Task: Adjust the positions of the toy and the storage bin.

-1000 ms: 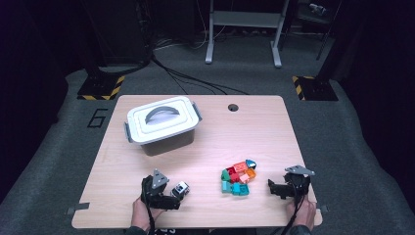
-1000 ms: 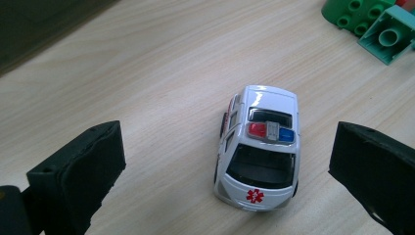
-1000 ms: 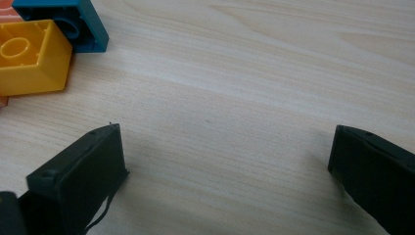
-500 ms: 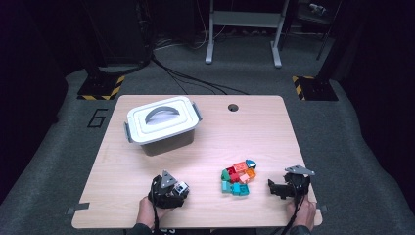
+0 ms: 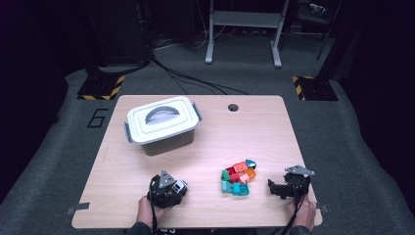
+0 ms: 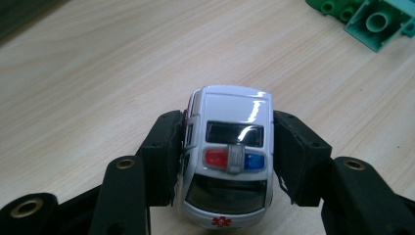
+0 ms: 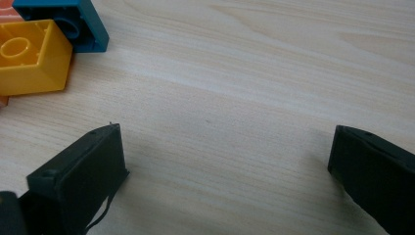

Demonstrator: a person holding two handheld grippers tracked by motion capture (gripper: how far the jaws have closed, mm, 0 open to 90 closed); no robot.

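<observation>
white toy car [image 6: 230, 156] with a red and blue roof light and a small red star mark, near the counter's [image 5: 274, 132] six o'clock edge. the left gripper [image 6: 227, 159] fingers pinch its sides. since half a second ago that gripper has turned slightly. the right gripper [image 7: 225, 161] fingers are spread over bare wood beside the bricks [image 5: 237, 177].

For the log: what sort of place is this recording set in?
Probably a lab or studio recording bay: a lone wooden table on grey carpet, hazard-striped floor blocks, cables trailing to a metal stand.
</observation>
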